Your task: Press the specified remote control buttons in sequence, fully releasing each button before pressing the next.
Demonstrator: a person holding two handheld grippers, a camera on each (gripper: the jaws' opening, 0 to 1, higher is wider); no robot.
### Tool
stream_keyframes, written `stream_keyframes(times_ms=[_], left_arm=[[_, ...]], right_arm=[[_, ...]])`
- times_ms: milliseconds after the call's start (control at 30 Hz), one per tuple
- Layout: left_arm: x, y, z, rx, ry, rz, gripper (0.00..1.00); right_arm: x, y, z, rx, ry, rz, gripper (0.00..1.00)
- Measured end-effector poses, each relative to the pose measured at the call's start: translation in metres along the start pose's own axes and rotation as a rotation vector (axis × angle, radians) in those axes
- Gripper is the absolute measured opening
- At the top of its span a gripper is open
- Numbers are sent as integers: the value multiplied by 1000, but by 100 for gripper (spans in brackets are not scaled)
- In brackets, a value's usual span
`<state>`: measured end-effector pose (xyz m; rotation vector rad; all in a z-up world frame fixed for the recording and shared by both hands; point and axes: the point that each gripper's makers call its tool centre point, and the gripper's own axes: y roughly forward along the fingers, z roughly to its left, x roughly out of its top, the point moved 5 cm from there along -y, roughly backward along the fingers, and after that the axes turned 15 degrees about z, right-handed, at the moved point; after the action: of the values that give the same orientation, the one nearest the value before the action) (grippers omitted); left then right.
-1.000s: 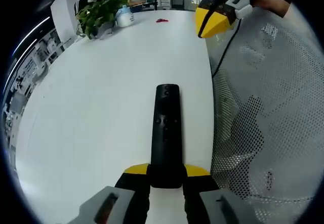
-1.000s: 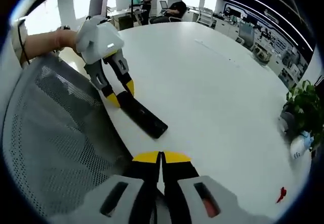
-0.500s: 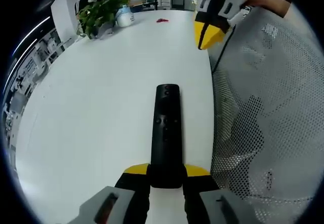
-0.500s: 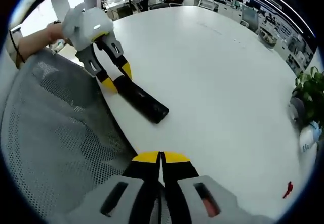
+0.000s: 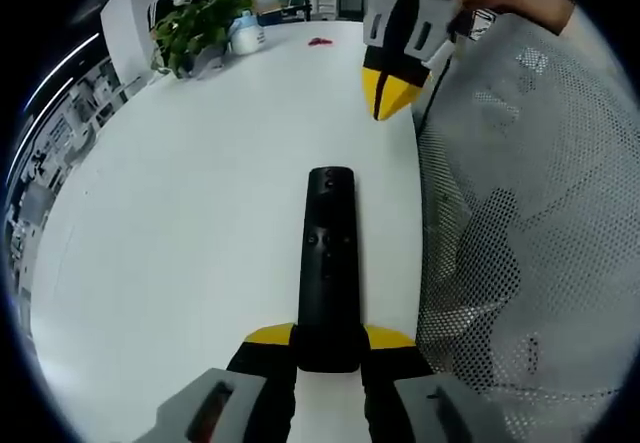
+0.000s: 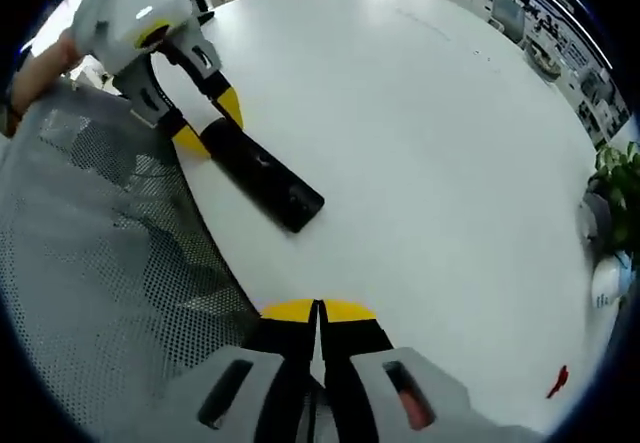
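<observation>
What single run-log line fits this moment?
left tongs: shut on remote | right tongs: shut, above table | buttons: untouched

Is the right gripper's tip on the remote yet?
Apart. In the left gripper view, the shut right gripper hangs beyond the remote, white table showing between them; the left gripper clamps the remote's near end.

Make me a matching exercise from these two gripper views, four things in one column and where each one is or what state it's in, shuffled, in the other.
Things:
1. remote control
2. right gripper
3. potted plant
4. mesh chair back

Descriptions:
A. at the far end of the white table
B. jaws shut, holding nothing
C. beside the table edge
D. held at one end by the left gripper

Pairs: 1-D, 2-B, 3-A, 4-C
</observation>
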<state>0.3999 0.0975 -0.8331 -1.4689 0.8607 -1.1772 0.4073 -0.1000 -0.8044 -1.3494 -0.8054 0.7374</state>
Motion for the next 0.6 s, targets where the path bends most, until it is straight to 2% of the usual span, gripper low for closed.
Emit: stream_keyframes(times_ms=[233, 400, 600], left_arm=[[0, 0, 0, -6, 34, -13, 24], [0, 0, 0, -7, 51, -25, 24], [-1, 0, 1, -10, 63, -33, 24]], right_arm=[[20, 1, 9, 97, -5, -114, 0], [35, 9, 9, 88, -50, -118, 0], [44, 13, 10, 65, -104, -110, 0]])
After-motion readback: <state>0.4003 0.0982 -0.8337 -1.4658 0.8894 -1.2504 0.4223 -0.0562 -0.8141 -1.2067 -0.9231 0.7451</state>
